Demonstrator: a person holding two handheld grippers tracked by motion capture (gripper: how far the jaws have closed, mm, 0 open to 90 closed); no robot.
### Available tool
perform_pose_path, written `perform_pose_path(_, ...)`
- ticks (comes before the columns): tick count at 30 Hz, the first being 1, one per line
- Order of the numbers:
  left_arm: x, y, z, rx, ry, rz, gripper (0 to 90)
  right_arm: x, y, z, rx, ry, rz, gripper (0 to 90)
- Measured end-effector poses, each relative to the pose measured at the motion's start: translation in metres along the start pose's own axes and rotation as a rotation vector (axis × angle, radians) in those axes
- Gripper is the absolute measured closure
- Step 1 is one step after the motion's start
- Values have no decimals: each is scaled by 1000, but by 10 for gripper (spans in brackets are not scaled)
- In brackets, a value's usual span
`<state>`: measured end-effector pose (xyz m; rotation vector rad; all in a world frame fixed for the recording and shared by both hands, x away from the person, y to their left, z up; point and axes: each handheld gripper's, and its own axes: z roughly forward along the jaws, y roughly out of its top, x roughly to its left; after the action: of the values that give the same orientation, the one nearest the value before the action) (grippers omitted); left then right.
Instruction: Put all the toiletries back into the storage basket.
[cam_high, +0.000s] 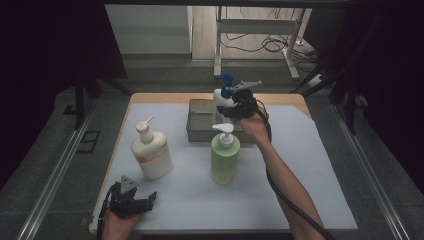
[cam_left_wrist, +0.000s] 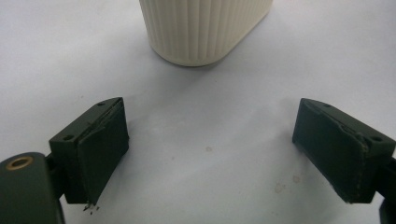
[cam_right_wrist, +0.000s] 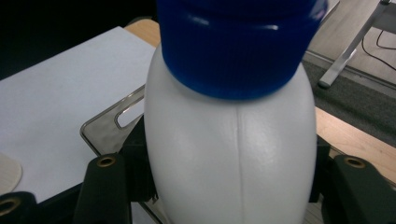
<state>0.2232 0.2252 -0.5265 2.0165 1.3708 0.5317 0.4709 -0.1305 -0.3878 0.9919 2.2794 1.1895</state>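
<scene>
Right gripper (cam_high: 231, 111) clamps white bottle with blue cap (cam_right_wrist: 229, 154), holds it over metal tray (cam_high: 196, 131). Advice: lower straight, keep upright, release only when base rests in tray. Left gripper (cam_high: 142, 201) spread, idle, well before tray, near cream bottle (cam_high: 151, 152).

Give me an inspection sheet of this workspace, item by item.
Surface: wooden table under a pale sheet.
Job's things: white bottle with blue spray cap, held over the grey metal tray.
Clutter: cream pump bottle and green pump bottle, both upright on the sheet.
Grippers: right gripper shut on the white bottle; left gripper open, low over the sheet near the cream bottle's base.
Cables: black cable trails along the right forearm.
Surroundings: white frame legs and floor wires beyond the table.
</scene>
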Motion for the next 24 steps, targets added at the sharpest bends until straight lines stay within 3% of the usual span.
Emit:
perform_pose_path(17, 0, 0, 0, -1, -1, 0, 103, -3, -2, 4, -7, 15, 33, 378)
perform_pose_path(24, 0, 0, 0, 0, 0, 0, 103, -4, -5, 0, -8, 29, 17, 320)
